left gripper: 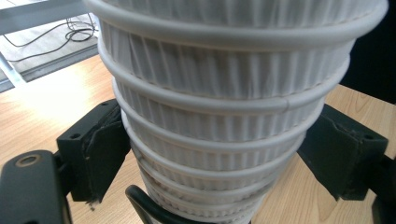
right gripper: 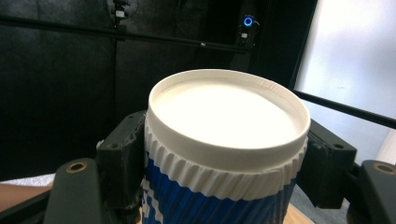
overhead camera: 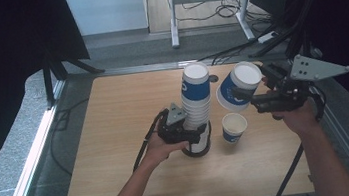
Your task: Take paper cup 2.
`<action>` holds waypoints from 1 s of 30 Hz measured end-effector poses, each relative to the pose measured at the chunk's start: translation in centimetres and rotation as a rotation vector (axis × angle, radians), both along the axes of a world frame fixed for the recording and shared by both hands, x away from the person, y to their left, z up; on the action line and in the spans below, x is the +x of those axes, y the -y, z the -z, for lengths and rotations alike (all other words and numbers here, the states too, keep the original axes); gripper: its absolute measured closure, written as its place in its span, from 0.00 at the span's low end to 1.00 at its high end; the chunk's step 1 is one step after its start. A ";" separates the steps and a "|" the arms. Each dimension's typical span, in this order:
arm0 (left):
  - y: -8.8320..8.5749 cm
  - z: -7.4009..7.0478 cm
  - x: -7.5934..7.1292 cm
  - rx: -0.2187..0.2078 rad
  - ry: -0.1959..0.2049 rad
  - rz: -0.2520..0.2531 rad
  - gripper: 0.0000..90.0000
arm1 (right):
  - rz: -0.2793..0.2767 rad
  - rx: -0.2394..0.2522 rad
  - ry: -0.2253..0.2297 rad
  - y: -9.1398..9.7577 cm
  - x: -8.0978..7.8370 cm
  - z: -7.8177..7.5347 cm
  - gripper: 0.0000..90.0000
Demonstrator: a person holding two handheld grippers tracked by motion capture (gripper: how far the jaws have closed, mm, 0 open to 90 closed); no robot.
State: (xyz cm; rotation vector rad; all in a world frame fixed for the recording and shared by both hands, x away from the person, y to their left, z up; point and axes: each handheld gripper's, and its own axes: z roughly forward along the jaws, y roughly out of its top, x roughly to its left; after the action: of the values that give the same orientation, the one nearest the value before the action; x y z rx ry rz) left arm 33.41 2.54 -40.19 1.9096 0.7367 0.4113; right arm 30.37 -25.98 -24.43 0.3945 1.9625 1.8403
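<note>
A tall stack of ribbed white paper cups (overhead camera: 197,106), rims down and with a blue-banded cup on top, stands on the wooden table (overhead camera: 116,135). My left gripper (overhead camera: 187,132) is shut on the stack near its base. In the left gripper view, the stack (left gripper: 224,116) sits between the jaws of the left gripper (left gripper: 219,158), with both pads against its sides. My right gripper (overhead camera: 249,98) holds a blue and white cup (overhead camera: 238,87) tilted in the air right of the stack. The right gripper (right gripper: 224,163) clamps that cup (right gripper: 224,126) below its base. A single cup (overhead camera: 233,127) stands upright below it.
A dark round hole (overhead camera: 213,78) sits in the table behind the stack. Cables and white desk legs (overhead camera: 172,17) lie on the floor beyond the far edge. Black curtains hang at both sides. A metal rail (overhead camera: 33,150) runs along the left.
</note>
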 end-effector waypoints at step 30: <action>-1.7 -0.5 -1.5 -0.026 -0.016 -0.007 0.08 | -0.047 -0.025 -0.039 -0.4 -0.7 5.0 0.30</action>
State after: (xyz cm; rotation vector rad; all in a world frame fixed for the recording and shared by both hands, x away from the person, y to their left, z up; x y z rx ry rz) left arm 31.88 4.28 -39.73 1.8886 0.7564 0.3895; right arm 29.70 -25.61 -29.40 0.3818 2.0350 1.8482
